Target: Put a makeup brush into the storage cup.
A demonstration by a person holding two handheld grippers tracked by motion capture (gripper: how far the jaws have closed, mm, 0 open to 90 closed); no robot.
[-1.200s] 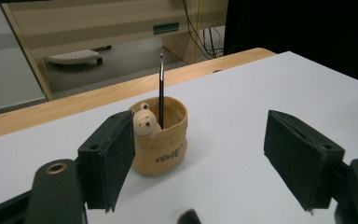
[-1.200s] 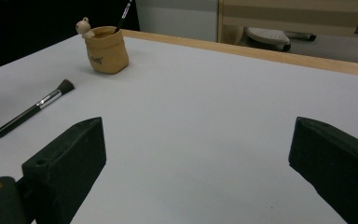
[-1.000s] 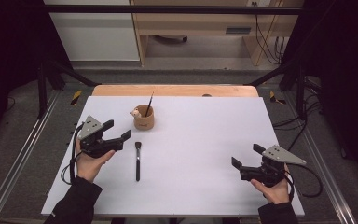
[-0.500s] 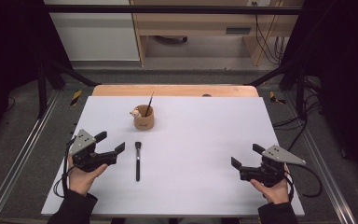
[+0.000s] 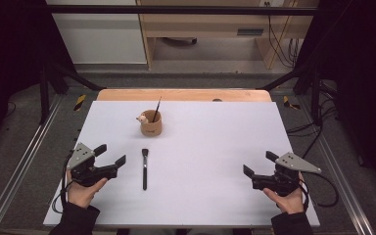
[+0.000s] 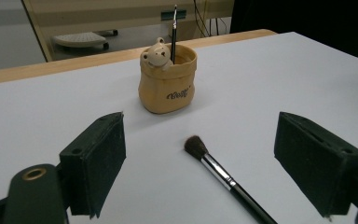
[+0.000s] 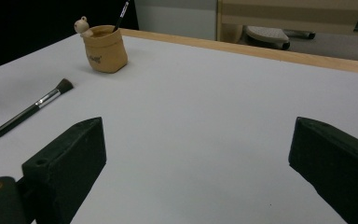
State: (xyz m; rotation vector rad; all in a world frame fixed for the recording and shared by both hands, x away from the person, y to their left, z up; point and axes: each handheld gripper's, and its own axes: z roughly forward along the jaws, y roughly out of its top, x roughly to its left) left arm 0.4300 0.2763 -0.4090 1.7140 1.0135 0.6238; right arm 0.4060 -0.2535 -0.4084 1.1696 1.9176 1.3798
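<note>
A tan pouch-shaped cup [image 5: 152, 125] with a small bear figure on its rim stands at the back middle of the white table [image 5: 210, 132]. A thin black brush [image 5: 156, 108] stands in it. A black makeup brush [image 5: 144, 169] lies flat in front of the cup, bristles toward it. My left gripper [image 5: 111, 154] hovers just left of that brush. Its jaws are open, have just been opening a little wider, and grip nothing. In the left gripper view the flat brush [image 6: 223, 175] lies ahead of the open gripper [image 6: 205, 140], the cup [image 6: 168, 84] beyond. My right gripper [image 5: 259, 163] stands open and empty at the near right.
A wooden strip [image 5: 183, 94] borders the table's far edge. Beyond it are a cabinet [image 5: 98, 34] and a wooden desk frame [image 5: 210, 29] on the floor. Metal rails [image 5: 24, 161] run along both sides of the table. In the right gripper view the cup [image 7: 106, 49] stands far left.
My left hand has drawn back toward the table's near edge and sunk lower, away from the cup. The right hand, the cup and the flat brush have not moved.
</note>
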